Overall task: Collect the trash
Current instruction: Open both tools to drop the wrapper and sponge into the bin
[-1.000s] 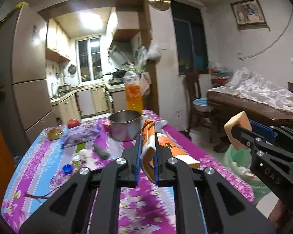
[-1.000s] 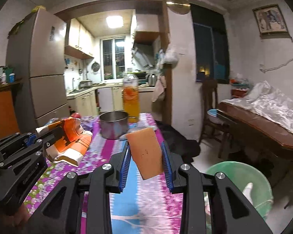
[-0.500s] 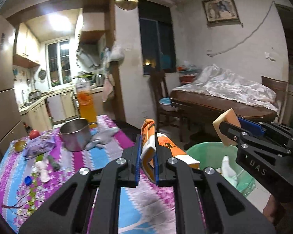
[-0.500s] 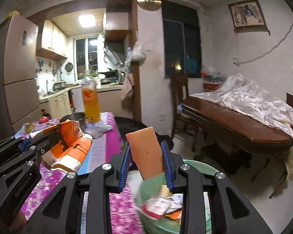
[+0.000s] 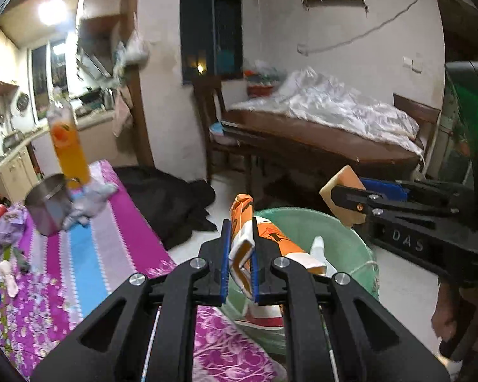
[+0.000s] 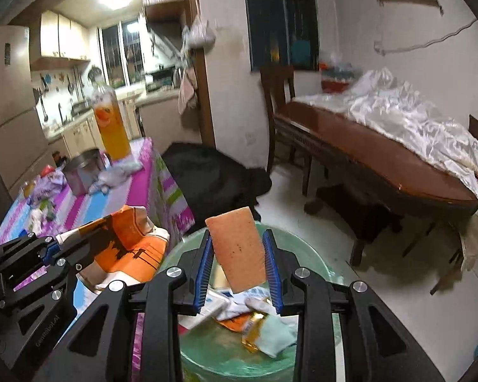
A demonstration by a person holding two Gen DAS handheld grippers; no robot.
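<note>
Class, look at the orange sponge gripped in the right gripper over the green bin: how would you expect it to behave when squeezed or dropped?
The sponge looks porous, so probably light and squashy. It keeps a flat slab shape in the right gripper, so likely springy, not floppy. Its rough face suggests little slip, and dropped into the bin it should land softly, not roll.

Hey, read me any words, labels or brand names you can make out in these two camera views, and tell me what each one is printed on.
"DAS": on the side of the right claw, seen from the left wrist.
Pale lettering on the side of the left claw, seen from the right wrist: too small and blurred to read.
Orange wrapper held in the left claw: dark print, not readable.
Juice bottle label: blurred.
Packets in the green bin: unreadable.
</note>
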